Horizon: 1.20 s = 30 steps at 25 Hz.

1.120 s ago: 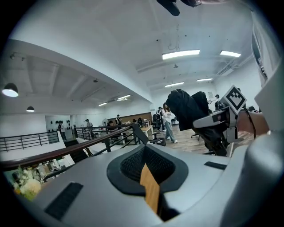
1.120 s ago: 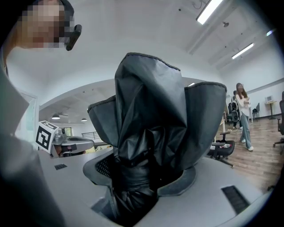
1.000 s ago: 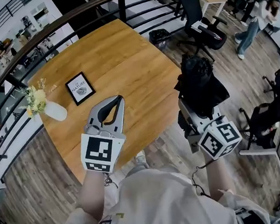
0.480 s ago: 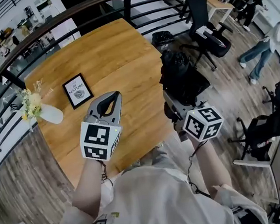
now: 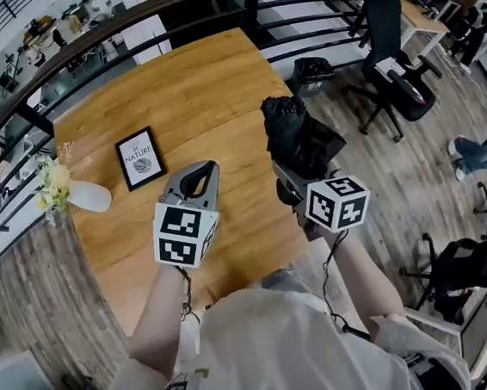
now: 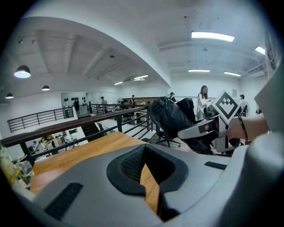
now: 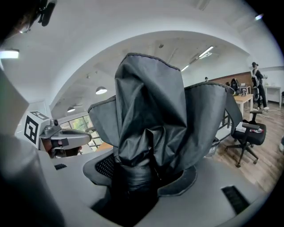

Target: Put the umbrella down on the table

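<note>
A folded black umbrella [image 5: 293, 133] stands up out of my right gripper [image 5: 297, 174], whose jaws are shut on its lower end. It hangs over the right edge of the wooden table [image 5: 198, 91], above the surface. In the right gripper view the umbrella [image 7: 151, 119] fills the middle, with the dark pads of that gripper [image 7: 140, 179] pressed on its bunched fabric. My left gripper [image 5: 200, 175] hovers over the table's near middle, jaws shut and nothing between them. The left gripper view shows the same closed jaws [image 6: 151, 186] and the umbrella [image 6: 171, 116] to the right.
A framed picture [image 5: 139, 157] lies on the table's left part, and a white vase with flowers [image 5: 74, 192] stands at its left edge. A dark railing [image 5: 122, 25] curves behind the table. A black office chair [image 5: 392, 44] and a black bin [image 5: 313, 70] stand to the right.
Both grippers have moved toward the table and sunk a little. The umbrella has come from over the floor at the right to above the table's right edge.
</note>
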Each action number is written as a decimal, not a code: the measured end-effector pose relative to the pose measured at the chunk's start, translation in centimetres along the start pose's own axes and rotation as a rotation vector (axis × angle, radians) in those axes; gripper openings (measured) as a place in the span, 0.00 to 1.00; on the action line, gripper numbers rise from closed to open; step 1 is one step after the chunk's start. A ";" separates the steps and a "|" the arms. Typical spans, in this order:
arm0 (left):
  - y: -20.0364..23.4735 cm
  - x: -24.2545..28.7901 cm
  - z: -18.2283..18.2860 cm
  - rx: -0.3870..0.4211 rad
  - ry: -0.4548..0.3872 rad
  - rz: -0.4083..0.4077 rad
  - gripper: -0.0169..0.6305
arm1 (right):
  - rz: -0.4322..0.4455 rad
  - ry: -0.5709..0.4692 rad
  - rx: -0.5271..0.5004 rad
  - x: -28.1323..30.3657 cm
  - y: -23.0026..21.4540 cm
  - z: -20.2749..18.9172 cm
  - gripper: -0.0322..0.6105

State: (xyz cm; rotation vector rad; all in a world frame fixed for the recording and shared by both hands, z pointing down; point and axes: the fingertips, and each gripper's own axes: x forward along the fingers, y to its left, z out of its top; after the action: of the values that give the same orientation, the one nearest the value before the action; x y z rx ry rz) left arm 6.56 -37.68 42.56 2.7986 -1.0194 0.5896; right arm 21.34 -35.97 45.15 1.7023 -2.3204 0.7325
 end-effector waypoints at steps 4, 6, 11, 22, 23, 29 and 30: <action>0.7 3.9 -1.9 -0.050 0.064 0.043 0.05 | 0.036 0.083 0.000 4.2 -3.7 -1.4 0.47; 1.0 5.6 -2.9 -0.077 0.094 0.062 0.05 | 0.052 0.125 0.000 6.3 -5.3 -2.4 0.47; 1.8 9.3 -5.6 -0.139 0.171 0.099 0.05 | 0.077 0.226 -0.003 11.0 -8.6 -5.2 0.47; 1.4 14.4 -11.7 -0.263 0.307 0.128 0.05 | 0.066 0.424 0.006 16.9 -13.8 -12.9 0.47; 1.3 14.6 -12.1 -0.272 0.317 0.128 0.05 | 0.061 0.445 0.002 17.2 -14.3 -13.7 0.47; 0.8 15.0 -14.5 -0.322 0.369 0.139 0.05 | 0.051 0.558 -0.002 18.7 -15.9 -17.8 0.47; 0.6 14.9 -14.8 -0.327 0.377 0.139 0.05 | 0.047 0.571 -0.005 18.8 -16.0 -18.3 0.47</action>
State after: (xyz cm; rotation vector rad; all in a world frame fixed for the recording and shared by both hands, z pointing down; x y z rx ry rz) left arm 11.86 -43.72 62.00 2.2399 -1.1141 0.8401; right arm 27.28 -46.74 73.32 1.2234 -1.9570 1.0546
